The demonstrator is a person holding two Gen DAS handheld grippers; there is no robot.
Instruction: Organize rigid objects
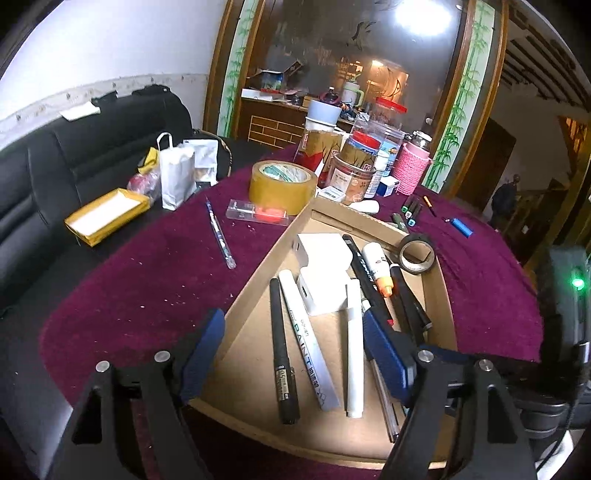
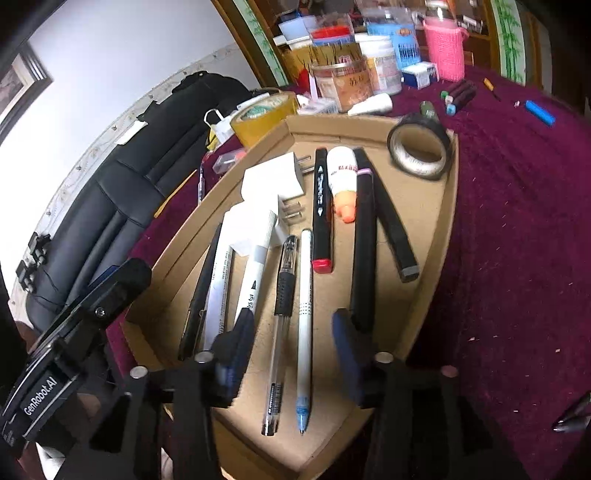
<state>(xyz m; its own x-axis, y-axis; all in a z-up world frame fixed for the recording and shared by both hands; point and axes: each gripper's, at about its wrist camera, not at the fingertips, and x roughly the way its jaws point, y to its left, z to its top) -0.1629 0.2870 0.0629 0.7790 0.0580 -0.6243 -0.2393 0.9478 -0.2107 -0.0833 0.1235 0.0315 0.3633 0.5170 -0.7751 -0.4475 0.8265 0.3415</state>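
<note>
Both hand-held grippers, left (image 1: 293, 354) & right (image 2: 291, 354), spread, empty over cardboard tray (image 2: 448, 206); pens lie parallel w/ 2 chargers, sorted

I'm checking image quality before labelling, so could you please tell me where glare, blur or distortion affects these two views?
Left wrist view: a ceiling light flares white on the dark glass panel at top, and fisheye bending curves the brown cardboard tray. Right wrist view: the blue-padded fingers look smeared, the clutter at top is soft, and the corners are dark.
</note>
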